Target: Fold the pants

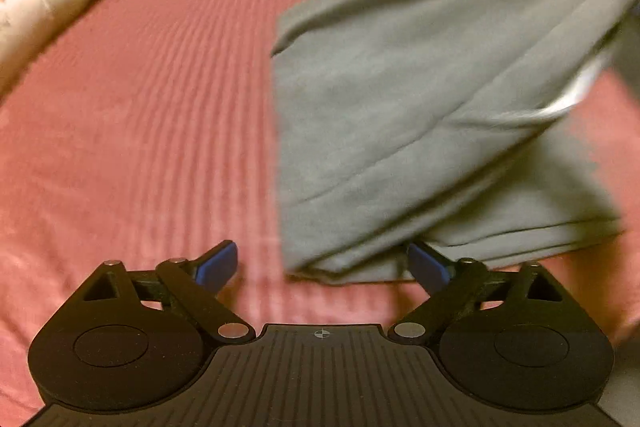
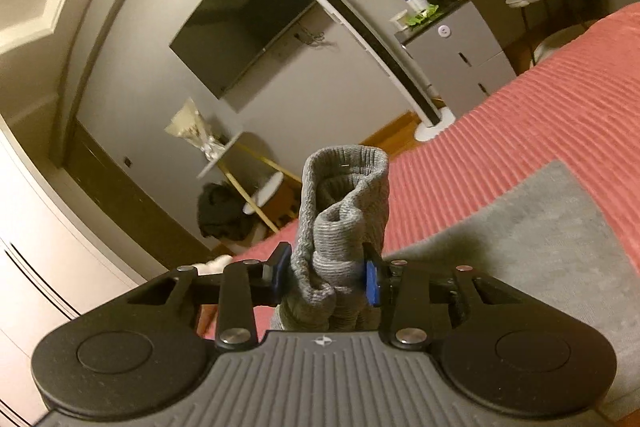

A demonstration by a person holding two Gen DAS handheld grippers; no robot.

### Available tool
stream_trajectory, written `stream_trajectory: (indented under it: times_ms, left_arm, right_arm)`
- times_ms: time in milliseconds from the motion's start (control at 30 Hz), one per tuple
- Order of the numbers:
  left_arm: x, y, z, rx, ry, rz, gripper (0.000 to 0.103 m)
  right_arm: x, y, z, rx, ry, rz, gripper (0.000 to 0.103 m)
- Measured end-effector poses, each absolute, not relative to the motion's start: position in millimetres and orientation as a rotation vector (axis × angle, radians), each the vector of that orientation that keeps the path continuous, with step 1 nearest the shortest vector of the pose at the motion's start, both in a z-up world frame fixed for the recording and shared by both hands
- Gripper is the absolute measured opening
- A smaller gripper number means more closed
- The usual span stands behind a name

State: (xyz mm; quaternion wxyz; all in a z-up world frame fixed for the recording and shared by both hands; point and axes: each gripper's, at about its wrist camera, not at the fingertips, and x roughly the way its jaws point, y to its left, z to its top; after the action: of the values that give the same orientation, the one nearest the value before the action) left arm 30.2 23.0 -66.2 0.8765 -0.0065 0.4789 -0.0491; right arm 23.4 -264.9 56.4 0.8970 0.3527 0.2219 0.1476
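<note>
**Right hand-held gripper clamps the cuff; left one is spread over the bed**

Your right hand-held gripper (image 2: 326, 279) is clamped on the ribbed cuffs of the grey knit jogger pants (image 2: 344, 211), which stand bunched upright between its blue pads. The rest of the pants (image 1: 420, 115) trails down onto the pink ribbed bedspread (image 1: 140, 127), with part of the fabric lifted off the bed and blurred.

Your left hand-held gripper (image 1: 322, 267) has its jaws spread wide and holds nothing. A folded edge of the pants lies just ahead of it, touching or overlapping its right pad; which, you cannot tell. A white fluffy pillow (image 1: 36, 3) sits at the bed's far left edge.
</note>
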Motion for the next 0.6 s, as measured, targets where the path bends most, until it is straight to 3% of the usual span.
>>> stream_trajectory:
  times_ms: [33,167,233,267,467,600]
  left_arm:
    - [36.6,24.4,-70.0,-0.03,1.029,-0.083,0.076]
    - [43.2,52.5,-82.1,-0.275,1.063,-0.062,0.056]
    - [38.6,59.1,-82.0,-0.327,1.036,-0.083,0.031]
    - [35.3,58.5,-80.4,-0.338,1.015,-0.114,0.024]
    - [24.1,44.3,-71.5,-0.247,0.955,-0.146,0.024]
    - [36.6,42.7,-82.3,-0.207,1.072,-0.126,0.042]
  right_arm:
    - [20.4,-265.5,58.4,0.74,0.449,0.309,0.035]
    - [10.4,-275.4,54.9,0.733,0.432,0.298,0.035]
    - [8.0,-284.0,43.5,0.757,0.458,0.276,0.035]
    - [5.7,-288.7,35.5,0.778,0.47,0.266,0.034]
    - [-12.5,-314.8,1.4,0.875,0.481,0.202,0.034]
    - [-14.4,-329.7,-22.5,0.813,0.543,0.128,0.039]
